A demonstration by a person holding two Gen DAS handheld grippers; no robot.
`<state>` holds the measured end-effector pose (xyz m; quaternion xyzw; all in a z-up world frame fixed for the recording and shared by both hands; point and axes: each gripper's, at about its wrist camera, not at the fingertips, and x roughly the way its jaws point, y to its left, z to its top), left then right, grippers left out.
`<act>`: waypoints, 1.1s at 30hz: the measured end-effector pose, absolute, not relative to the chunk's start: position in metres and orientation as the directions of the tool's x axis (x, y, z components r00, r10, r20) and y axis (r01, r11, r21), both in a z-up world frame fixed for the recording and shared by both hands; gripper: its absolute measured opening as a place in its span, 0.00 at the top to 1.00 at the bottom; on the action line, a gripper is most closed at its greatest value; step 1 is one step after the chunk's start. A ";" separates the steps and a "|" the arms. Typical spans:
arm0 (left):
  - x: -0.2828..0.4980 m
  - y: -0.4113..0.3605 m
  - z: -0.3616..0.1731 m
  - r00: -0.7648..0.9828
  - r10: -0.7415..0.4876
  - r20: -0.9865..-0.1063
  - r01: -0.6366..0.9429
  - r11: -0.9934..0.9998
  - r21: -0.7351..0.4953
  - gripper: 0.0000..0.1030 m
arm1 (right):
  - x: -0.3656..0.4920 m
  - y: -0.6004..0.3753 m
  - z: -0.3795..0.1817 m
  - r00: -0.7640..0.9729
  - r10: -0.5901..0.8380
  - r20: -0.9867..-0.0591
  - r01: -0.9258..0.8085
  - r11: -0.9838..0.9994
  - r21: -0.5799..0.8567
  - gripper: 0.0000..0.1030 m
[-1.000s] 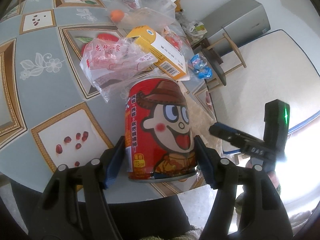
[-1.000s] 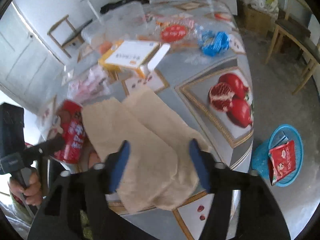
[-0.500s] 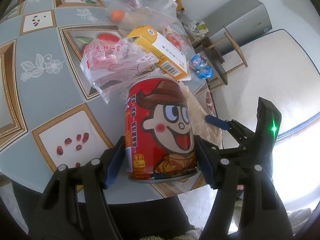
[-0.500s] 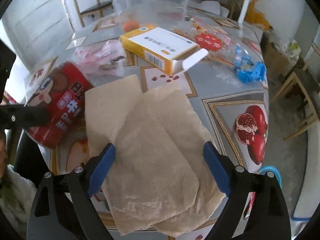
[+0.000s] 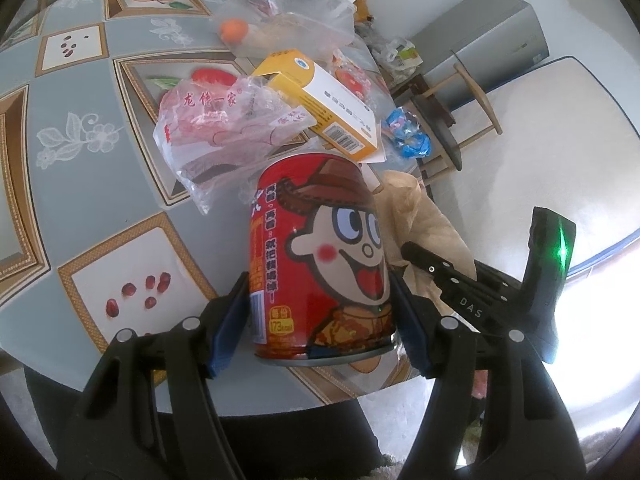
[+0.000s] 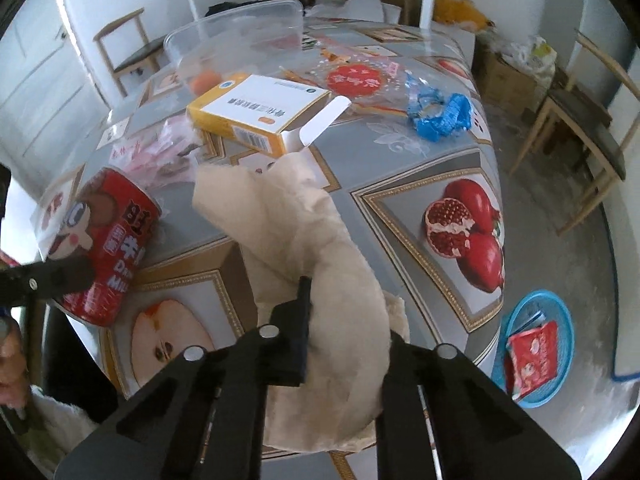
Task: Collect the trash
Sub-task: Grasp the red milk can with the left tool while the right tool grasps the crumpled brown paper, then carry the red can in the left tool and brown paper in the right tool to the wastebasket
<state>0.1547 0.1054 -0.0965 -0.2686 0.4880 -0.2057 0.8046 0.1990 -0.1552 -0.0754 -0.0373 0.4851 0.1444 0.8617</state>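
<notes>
My left gripper (image 5: pixel 320 320) is shut on a red cartoon drink can (image 5: pixel 320 256) standing near the table's front edge; the can also shows in the right wrist view (image 6: pixel 108 248). My right gripper (image 6: pixel 344 336) is shut on a beige paper tissue (image 6: pixel 320 248), bunched and lifted between its fingers; the tissue shows behind the can in the left wrist view (image 5: pixel 432 232). Other trash lies on the table: a yellow-white carton (image 6: pixel 256 116), a pink printed plastic bag (image 5: pixel 228 124), a blue wrapper (image 6: pixel 440 112) and a clear wrapper with a red label (image 6: pixel 352 80).
A clear plastic tub (image 5: pixel 288 20) with an orange item stands at the table's far side. A blue basket (image 6: pixel 536 344) holding a red packet sits on the floor at the right. Wooden chairs (image 6: pixel 580 120) stand around the table.
My right gripper has closed on the flat tissue and bunched it up. My left gripper has stayed shut on the can.
</notes>
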 end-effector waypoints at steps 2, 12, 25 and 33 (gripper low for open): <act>0.154 0.104 -0.096 0.441 -0.588 -0.677 0.063 0.773 -0.631 0.39 | 0.199 -0.159 -0.075 0.485 0.238 -0.841 -0.273 0.955 0.112 0.95; 0.138 0.114 -0.086 0.480 -0.622 -0.618 0.055 0.725 -0.687 0.39 | 0.192 -0.168 -0.049 0.498 0.336 -0.799 -0.258 0.938 0.233 0.95; 0.123 0.107 -0.043 0.519 -0.692 -0.502 0.152 0.652 -0.743 0.39 | 0.177 -0.186 -0.002 0.572 0.401 -0.715 -0.230 0.916 0.329 0.95; 0.114 0.095 -0.014 0.533 -0.710 -0.460 0.215 0.639 -0.738 0.39 | 0.165 -0.206 0.013 0.617 0.422 -0.664 -0.209 0.902 0.378 0.95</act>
